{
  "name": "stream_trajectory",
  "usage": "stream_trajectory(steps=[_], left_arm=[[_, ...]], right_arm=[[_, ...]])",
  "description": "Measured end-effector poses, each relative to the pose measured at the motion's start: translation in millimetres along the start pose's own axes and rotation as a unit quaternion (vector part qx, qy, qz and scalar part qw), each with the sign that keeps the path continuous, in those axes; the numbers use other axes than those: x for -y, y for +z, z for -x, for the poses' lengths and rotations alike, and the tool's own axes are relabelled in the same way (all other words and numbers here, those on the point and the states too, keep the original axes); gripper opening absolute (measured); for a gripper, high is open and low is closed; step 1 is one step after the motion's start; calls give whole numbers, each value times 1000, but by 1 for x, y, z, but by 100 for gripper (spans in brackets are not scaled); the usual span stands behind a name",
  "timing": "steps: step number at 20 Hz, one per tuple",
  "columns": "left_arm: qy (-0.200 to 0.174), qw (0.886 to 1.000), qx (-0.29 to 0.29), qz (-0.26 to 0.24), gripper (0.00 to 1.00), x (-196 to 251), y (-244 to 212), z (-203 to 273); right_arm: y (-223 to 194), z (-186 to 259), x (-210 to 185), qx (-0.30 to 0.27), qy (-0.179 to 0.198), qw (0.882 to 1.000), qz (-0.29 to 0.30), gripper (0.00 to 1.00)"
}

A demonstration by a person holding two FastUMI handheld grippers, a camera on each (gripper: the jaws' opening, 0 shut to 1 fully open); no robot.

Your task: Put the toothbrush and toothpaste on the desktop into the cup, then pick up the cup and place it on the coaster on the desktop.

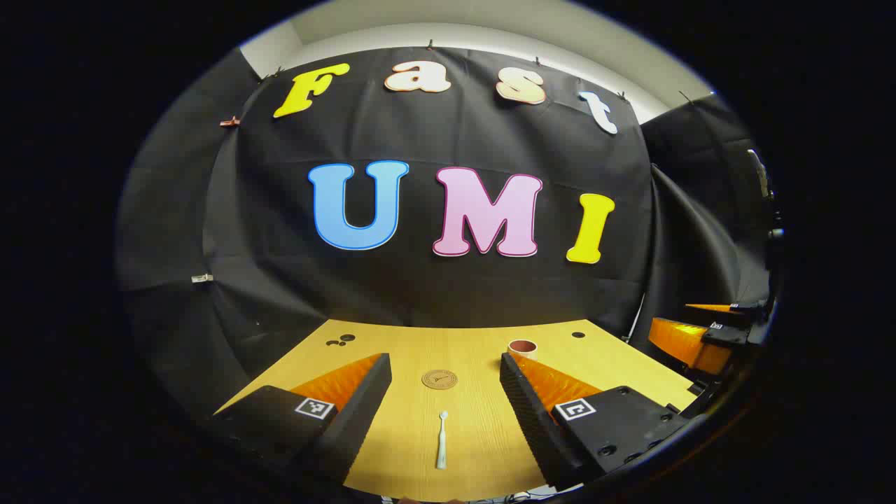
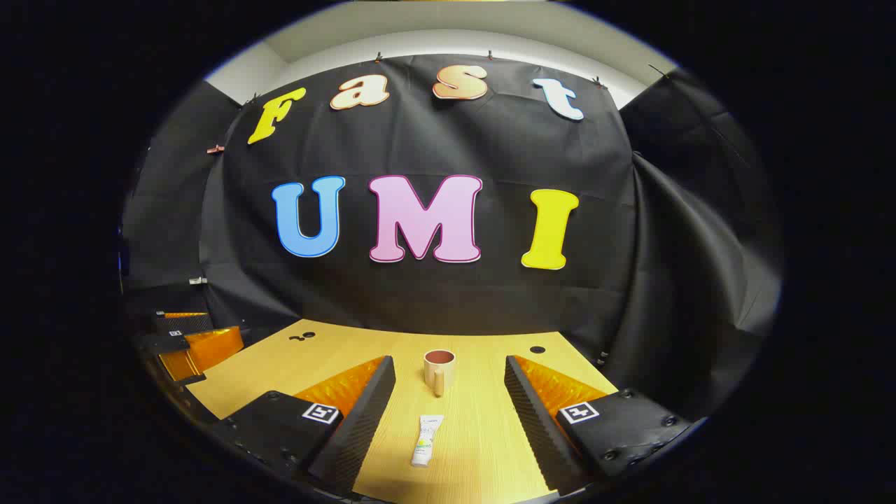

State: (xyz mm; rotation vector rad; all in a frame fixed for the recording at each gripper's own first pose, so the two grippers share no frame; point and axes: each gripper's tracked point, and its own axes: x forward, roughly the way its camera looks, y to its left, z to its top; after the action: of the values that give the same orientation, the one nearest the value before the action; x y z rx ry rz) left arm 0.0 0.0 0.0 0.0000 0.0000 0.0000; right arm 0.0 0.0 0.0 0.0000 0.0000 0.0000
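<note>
Both tongs, left tongs (image 1: 442, 381) and right tongs (image 2: 448, 385), apart, empty; lower left astride toothbrush (image 1: 442, 439), probably mid-handle, then clamp.

Toothpaste (image 2: 426, 440) flat on desktop (image 2: 483, 448) — cup (image 2: 439, 371) behind, jaws apart

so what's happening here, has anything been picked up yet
Nothing yet. Both grippers hover open over the desk, holding nothing. The left gripper lines up with the toothbrush, which lies flat with the coaster beyond it. The right gripper faces the toothpaste, also lying flat, with the cup standing upright behind it. The cup is not on the coaster.
</note>
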Motion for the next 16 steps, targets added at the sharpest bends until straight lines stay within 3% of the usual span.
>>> stream_trajectory(steps=[16], left_arm=[[12, 1000, -18, -16, 98, -14, -8, -18]], right_arm=[[-34, -43, -20, -54, 20, 998, -21, 97]])
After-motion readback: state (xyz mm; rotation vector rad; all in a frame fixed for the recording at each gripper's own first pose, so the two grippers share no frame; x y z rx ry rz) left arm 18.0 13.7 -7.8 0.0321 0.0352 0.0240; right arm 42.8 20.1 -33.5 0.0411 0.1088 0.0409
